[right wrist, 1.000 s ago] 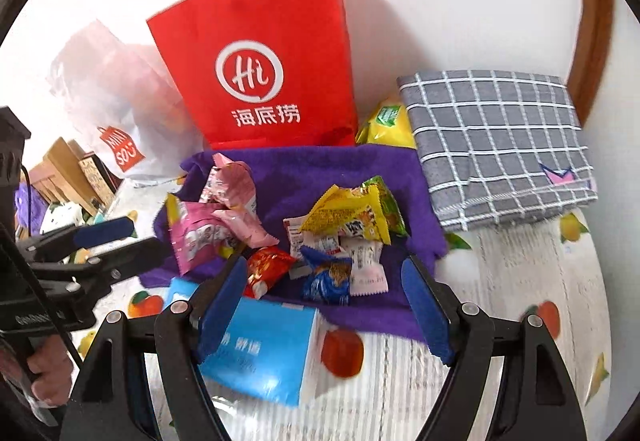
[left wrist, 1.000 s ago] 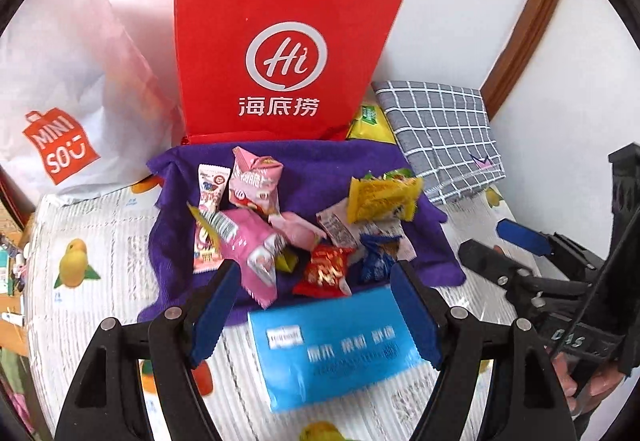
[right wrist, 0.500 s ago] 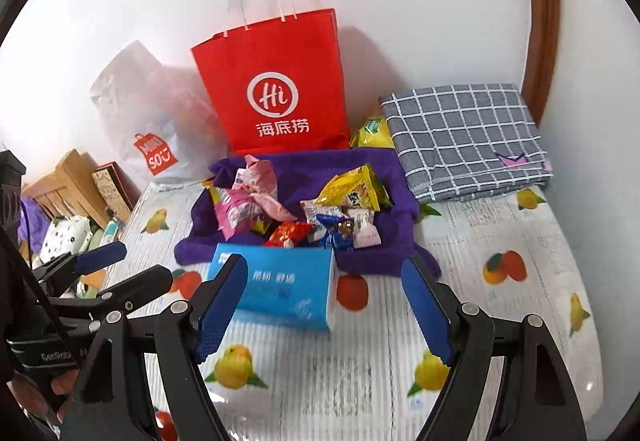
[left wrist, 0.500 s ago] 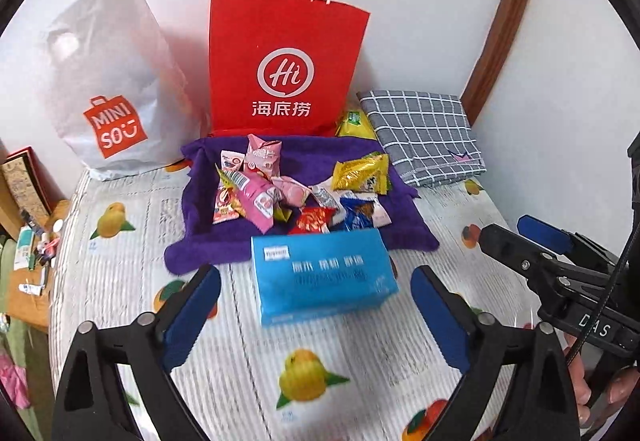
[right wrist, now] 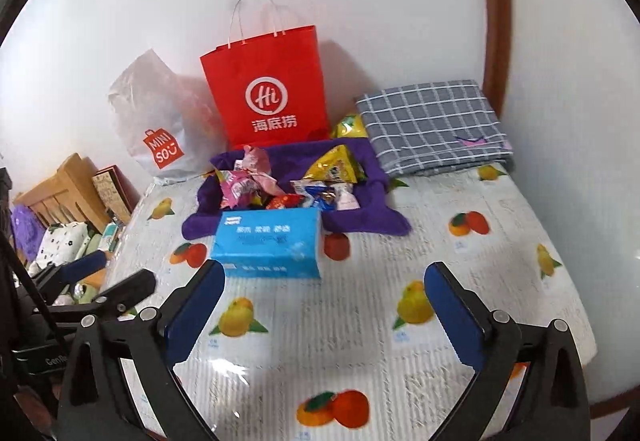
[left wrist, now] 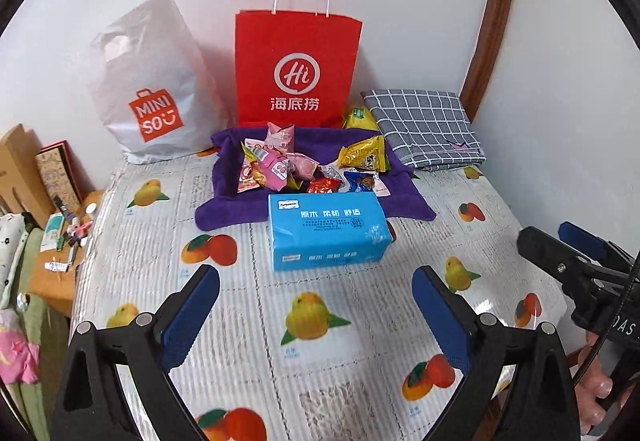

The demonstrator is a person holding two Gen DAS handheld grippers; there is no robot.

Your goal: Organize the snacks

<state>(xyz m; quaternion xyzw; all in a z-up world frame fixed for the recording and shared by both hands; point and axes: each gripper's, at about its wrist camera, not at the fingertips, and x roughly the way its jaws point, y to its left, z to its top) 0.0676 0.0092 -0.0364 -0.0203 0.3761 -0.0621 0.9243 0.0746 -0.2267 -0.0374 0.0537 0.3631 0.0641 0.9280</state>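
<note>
Snacks: a heap of small packets (left wrist: 308,167) lies on the purple cloth (left wrist: 228,209) at the far middle of the table. I count about ten, though they overlap too much for a sure number. One more yellow packet (left wrist: 358,117) sits apart, behind the cloth.
Tissue box: one blue box (left wrist: 326,231) rests against the cloth's near edge, between me and the heap.
Bags: two stand at the far wall, a red paper bag (left wrist: 296,69) and a white plastic bag (left wrist: 152,81) to its left.
Folded cloth: one grey checked cloth (left wrist: 424,125), far right.
Table: fruit-print cover (left wrist: 340,341).
My left gripper (left wrist: 316,317): jaws spread wide, holding nothing.
My right gripper (right wrist: 324,313): jaws opening, nothing between them.
</note>
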